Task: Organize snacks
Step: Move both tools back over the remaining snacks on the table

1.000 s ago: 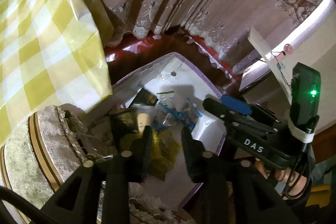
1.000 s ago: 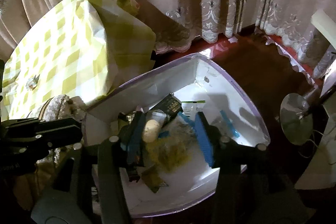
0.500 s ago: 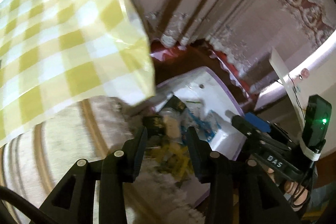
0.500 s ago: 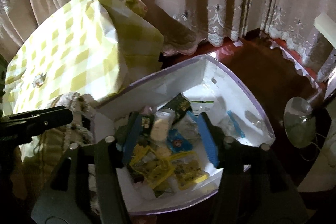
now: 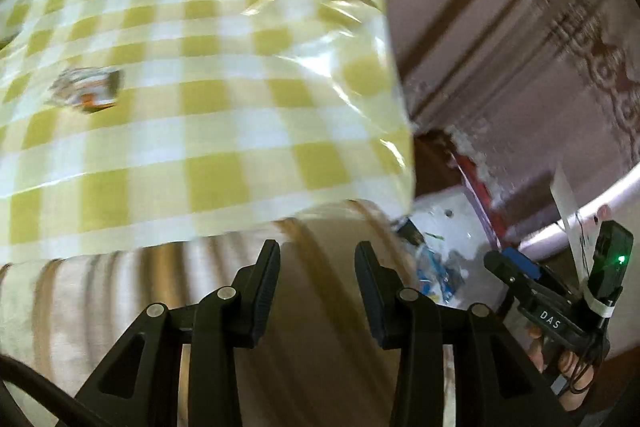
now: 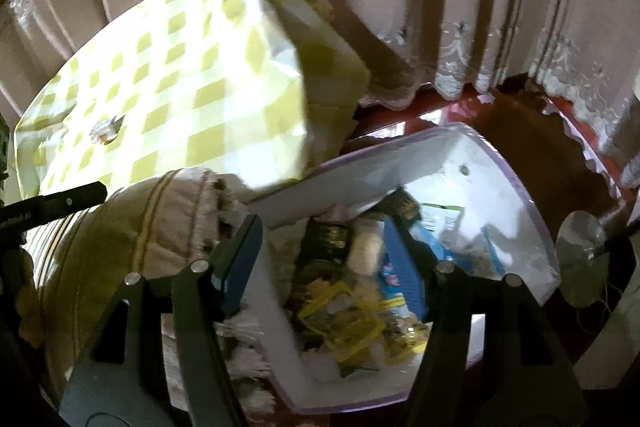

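**Ana:** Jaws first: how do they stand?

**Ben:** Both pairs are parted with nothing pinched. The left gripper [image 5: 316, 267] hangs over a striped beige cushion [image 5: 200, 307]. The right gripper [image 6: 324, 247], blue-padded, has just been widening; its jaws frame the snack packets without touching them.

**Ana:** Going left to right, what lies there?

**Ben:** Far left, the tabletop under a yellow-and-white checked cloth [image 6: 180, 87], with one small crinkled wrapper [image 6: 106, 129] lying on it. Beside it the cushion, then a white box [image 6: 500, 187] with a lilac rim on the dark red floor [image 6: 560, 155].

**Ana:** And the snacks?

**Ben:** Inside that box: yellow packets [image 6: 344, 323] toward the near wall, a dark packet [image 6: 328, 239], a pale roll [image 6: 366, 247], and blue-printed wrappers [image 6: 390, 275] further right.

**Ana:** Any writing?

**Ben:** "DAS" in white on the right gripper's body, seen from the left wrist. Packet print is too blurred to read.
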A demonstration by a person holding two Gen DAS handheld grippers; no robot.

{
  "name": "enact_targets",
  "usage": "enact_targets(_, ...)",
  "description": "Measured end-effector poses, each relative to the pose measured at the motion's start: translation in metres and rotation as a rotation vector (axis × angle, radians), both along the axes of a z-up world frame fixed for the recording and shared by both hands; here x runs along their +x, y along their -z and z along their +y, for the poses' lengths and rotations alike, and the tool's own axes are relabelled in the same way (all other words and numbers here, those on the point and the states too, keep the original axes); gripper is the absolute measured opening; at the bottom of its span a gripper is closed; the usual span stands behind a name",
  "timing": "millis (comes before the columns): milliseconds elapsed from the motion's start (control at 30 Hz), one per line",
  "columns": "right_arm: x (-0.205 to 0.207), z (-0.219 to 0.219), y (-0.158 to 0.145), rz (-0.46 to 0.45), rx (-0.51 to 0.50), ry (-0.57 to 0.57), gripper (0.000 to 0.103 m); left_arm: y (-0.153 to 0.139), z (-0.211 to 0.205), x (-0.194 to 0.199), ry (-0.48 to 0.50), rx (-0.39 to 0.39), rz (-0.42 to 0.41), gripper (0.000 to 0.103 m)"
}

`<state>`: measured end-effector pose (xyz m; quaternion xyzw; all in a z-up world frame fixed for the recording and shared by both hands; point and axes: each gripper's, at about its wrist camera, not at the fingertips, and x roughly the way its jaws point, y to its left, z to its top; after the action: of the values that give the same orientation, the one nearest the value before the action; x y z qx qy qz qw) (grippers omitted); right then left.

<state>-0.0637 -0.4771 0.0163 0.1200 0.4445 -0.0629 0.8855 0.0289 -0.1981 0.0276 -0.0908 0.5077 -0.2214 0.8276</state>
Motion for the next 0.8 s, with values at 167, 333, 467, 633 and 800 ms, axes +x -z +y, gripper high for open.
enact_targets(167,0.015,0.031,-0.001,0.011,0.002,-0.070,0.067,0.001,0.049,0.001,-0.099,-0.018,0.001,0.041)
enact_targets(333,0.031,0.068,-0.006,0.011,-0.009,-0.144,0.067,0.004,0.103,0.002,-0.201,-0.044,0.009,0.041)
enact_targets(467,0.047,0.103,-0.010,0.018,-0.022,-0.213,0.067,0.007,0.137,0.004,-0.266,-0.070,0.008,0.041)
enact_targets(633,0.070,0.149,-0.016,0.020,-0.051,-0.292,0.067,0.013,0.176,0.010,-0.329,-0.102,0.009,0.041)
enact_targets(800,0.097,0.198,-0.020,0.011,-0.088,-0.362,0.067,0.017,0.205,0.018,-0.370,-0.125,0.011,0.041)
